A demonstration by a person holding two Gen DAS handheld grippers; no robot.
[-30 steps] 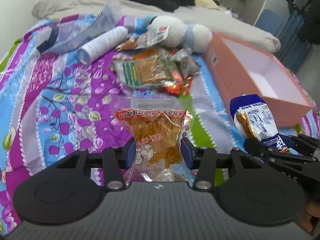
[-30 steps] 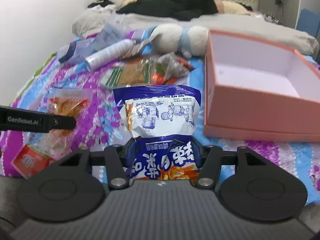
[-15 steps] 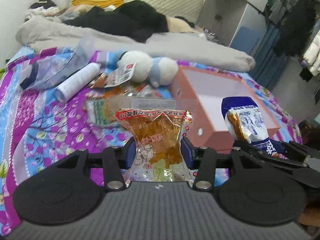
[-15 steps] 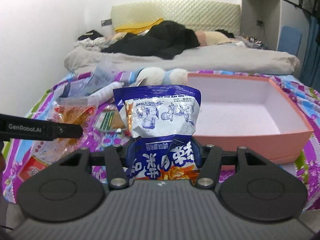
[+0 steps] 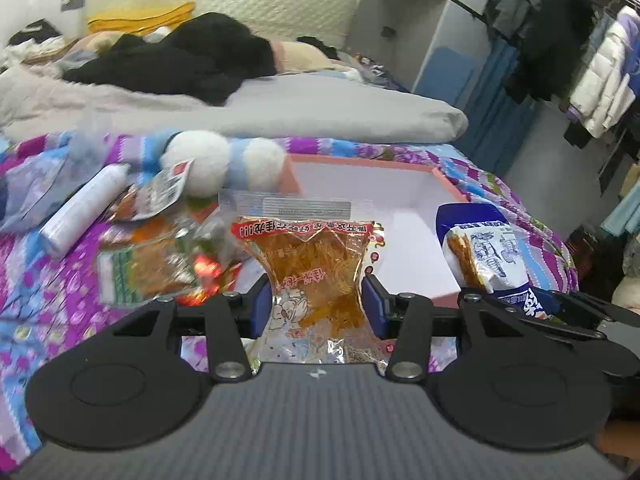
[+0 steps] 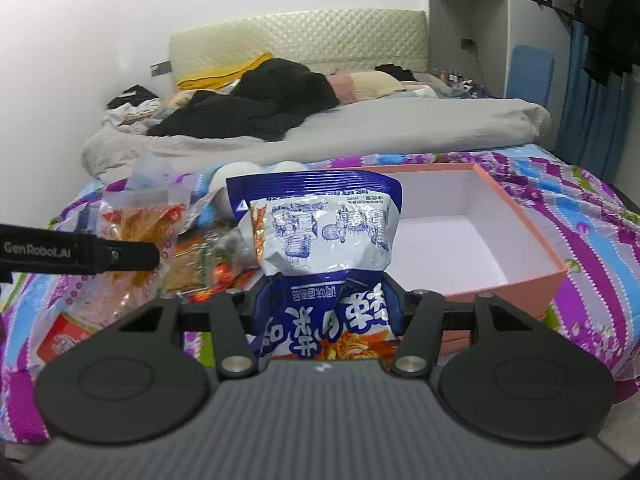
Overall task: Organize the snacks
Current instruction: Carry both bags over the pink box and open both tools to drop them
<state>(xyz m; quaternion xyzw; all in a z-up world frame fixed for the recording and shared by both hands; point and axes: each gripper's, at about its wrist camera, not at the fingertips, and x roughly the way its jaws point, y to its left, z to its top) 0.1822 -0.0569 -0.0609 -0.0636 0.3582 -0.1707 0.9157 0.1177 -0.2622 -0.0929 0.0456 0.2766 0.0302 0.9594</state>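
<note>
A clear packet of orange snack strips (image 5: 316, 272) stands upright, pinched at its waist. A blue-and-white snack bag (image 6: 324, 248) stands upright too, crumpled mid-height. Beyond them the open pink box (image 6: 516, 280) sits empty on the bed, with loose snack packets (image 5: 160, 264) heaped to its left.

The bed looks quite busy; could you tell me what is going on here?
A person is sorting snacks with two handheld tools. The left tool grips a clear packet of orange snack, and the right tool grips a blue and white snack bag. Both are held in the air near the empty pink box; more packets lie on the bedspread.
</note>
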